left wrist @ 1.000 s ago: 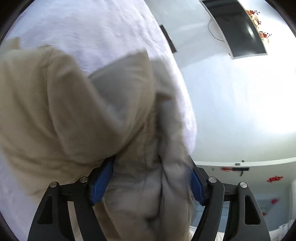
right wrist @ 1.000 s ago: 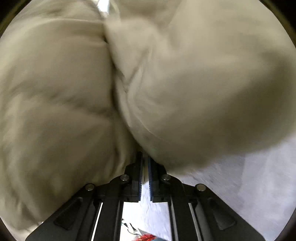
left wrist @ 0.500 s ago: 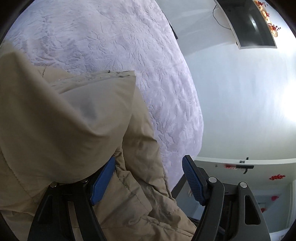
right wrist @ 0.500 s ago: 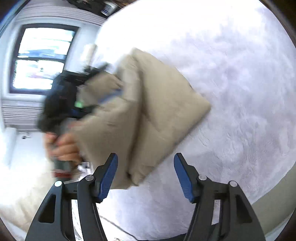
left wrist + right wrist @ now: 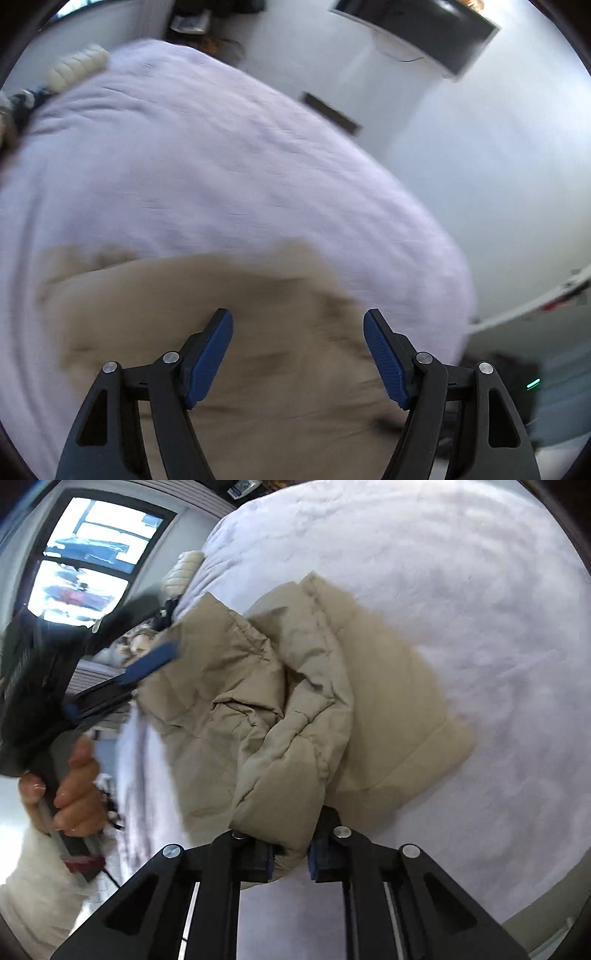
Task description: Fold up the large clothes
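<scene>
The beige quilted puffer jacket [image 5: 306,701] lies bunched in a rough folded bundle on the pale lilac textured bedspread [image 5: 461,590], near the bed's edge on the left-claw side. In the left wrist view it shows as a blurred tan mass [image 5: 236,332] below and ahead of the claw, w/ the lilac cover [image 5: 207,155] stretching away beyond it.

Changes vs. 1 s ago: the left claw [image 5: 297,354] had a thick wad of jacket clamped btwn its blue pads, by half a sec ago it had let go, and now it's spread wide w/ nothing in it, pulled back and up off the bundle. The view is motion-smeared, so it's prob. mid-swing. From the right wrist view the left claw [image 5: 147,664] hovers beside the far edge of the jacket, the person's bare hand [image 5: 70,786] on its handle.

The right claw [image 5: 290,860] went the other way: pinched on fabric 1 s ago, gaping and clear of the jacket half a sec ago, now clenched on a puffy lower edge of the jacket, poss. a cuff or hem roll. Can't tell which.

What it means: looks like a re-grip btwn folds. One fold seems laid down, but the top layer is lumpy, w/ a sleeve-ish flap crumpled across the middle. Next move prob. needs the left claw to take a matching edge so both can lift and lay that flap flat. Risk: puffy fill springs back, and a one-sided pull could drag the whole bundle toward the bed edge.
</scene>
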Motion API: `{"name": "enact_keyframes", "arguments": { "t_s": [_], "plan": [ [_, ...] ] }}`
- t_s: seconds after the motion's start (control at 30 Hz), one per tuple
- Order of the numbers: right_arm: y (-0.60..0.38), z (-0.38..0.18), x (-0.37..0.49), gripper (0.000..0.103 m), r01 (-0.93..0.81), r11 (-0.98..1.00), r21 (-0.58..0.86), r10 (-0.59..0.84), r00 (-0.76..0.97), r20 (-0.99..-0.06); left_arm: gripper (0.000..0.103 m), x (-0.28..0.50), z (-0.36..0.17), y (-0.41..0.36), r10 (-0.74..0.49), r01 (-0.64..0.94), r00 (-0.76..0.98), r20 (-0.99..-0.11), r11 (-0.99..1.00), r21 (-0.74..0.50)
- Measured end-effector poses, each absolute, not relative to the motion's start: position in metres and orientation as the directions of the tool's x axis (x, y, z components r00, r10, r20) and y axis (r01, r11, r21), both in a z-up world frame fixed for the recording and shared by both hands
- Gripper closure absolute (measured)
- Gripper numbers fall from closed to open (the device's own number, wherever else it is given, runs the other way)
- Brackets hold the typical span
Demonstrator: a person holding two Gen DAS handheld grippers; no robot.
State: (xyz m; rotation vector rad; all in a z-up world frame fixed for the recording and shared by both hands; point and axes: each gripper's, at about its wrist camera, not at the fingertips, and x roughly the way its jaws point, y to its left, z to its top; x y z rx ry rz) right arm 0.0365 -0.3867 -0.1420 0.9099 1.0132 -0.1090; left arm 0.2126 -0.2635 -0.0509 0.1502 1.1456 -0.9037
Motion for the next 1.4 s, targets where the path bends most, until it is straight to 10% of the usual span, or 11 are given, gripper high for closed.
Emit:
{"name": "enact_keyframes", "arguments": {
  "t_s": [0.4,1.0,1.4],
  "plan": [
    [-0.438,-0.18,-0.01,0.088,0.571,0.585,0.576,0.266,0.536,-0.801,0.033,0.233,-0.148,-0.32,-0.432,0.628,0.098,-0.897,0.725,-0.28],
    [-0.461,-0.089,-0.037,0.083,0.489,0.732,0.475,0.105,0.607,-0.787,0.033,0.231,-0.148,-0.321,-0.385,0.636,0.126,-0.914,0.738,-0.224],
    [-0.444,-0.149,-0.003,0.083,0.494,0.793,0.357,0.142,0.421,-0.896,0.033,0.223,-0.129,-0.312,-0.38,0.637,0.135,-0.915,0.741,-0.213]
  ]
}}
